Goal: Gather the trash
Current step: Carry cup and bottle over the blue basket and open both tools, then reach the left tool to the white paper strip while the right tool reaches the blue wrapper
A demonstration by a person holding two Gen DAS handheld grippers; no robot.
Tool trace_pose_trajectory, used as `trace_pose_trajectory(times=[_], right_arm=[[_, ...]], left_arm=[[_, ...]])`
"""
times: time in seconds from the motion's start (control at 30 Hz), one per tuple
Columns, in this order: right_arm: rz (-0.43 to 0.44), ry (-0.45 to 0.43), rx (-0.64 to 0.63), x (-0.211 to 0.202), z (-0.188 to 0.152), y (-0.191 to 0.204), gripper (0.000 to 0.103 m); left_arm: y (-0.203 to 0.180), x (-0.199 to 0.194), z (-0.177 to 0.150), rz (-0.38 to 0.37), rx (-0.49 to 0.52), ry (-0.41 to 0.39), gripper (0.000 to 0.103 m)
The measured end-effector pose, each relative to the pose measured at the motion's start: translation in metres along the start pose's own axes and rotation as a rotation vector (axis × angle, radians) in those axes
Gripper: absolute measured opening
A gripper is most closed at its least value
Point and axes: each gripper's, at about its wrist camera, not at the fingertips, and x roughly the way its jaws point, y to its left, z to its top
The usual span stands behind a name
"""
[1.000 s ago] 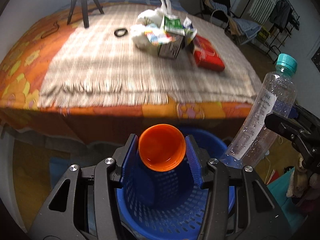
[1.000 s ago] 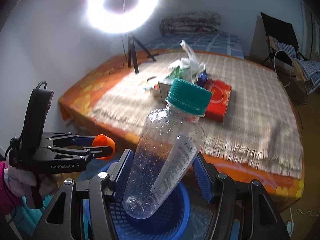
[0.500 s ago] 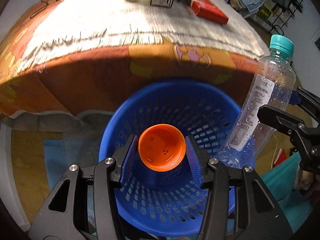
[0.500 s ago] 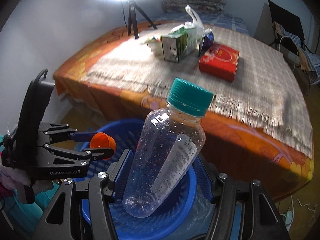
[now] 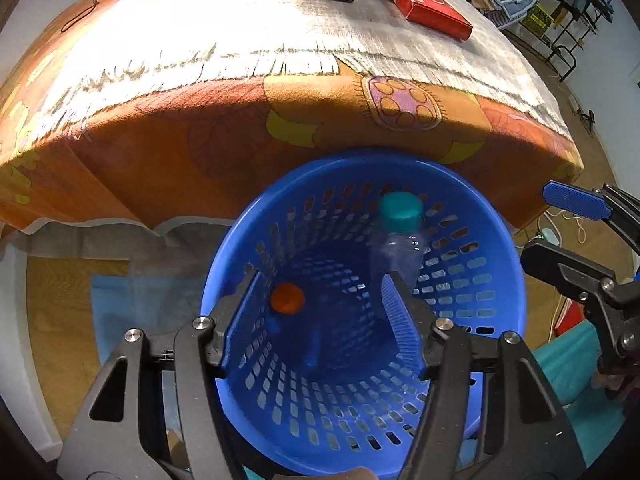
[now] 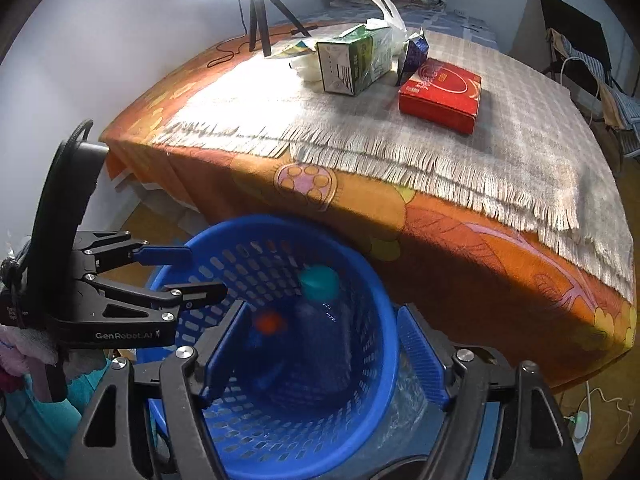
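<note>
A blue perforated basket stands on the floor against the bed. Inside it a clear plastic bottle with a teal cap and a small orange cup are dropping, both blurred. My left gripper hangs over the basket's left side, its jaws opening with nothing between the pads. My right gripper hangs over the right side, its jaws also opening and empty.
On the bed's fringed beige blanket lie a red box, a green carton, a white plastic bag and a dark blue wrapper. A tripod stands at the back. A chair with clothes stands far right.
Both grippers sank over the basket and opened. The orange cup left the left gripper and the bottle left the right one; both dropped into the basket.
</note>
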Motion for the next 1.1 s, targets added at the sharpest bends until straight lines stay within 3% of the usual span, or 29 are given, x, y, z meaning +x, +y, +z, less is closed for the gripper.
trace_pose_trajectory(times=[0.53,0.7,1.1], right_arm=[[-0.002,-0.053,0.043,-0.012,0.009,-0.007,0.078],[0.001,-0.083,0.062,-0.017,0.015,-0.01,0.084],[0.013,-0.147,0.105,-0.026,0.034,-0.019,0.086]], left_arm=[[0.001,-0.005,0.007,-0.009,-0.017,-0.023,0.063],[0.004,-0.015,0.017,-0.025,-0.038,-0.052,0.063],[0.016,-0.041,0.049,-0.061,-0.093,-0.143,0.063]])
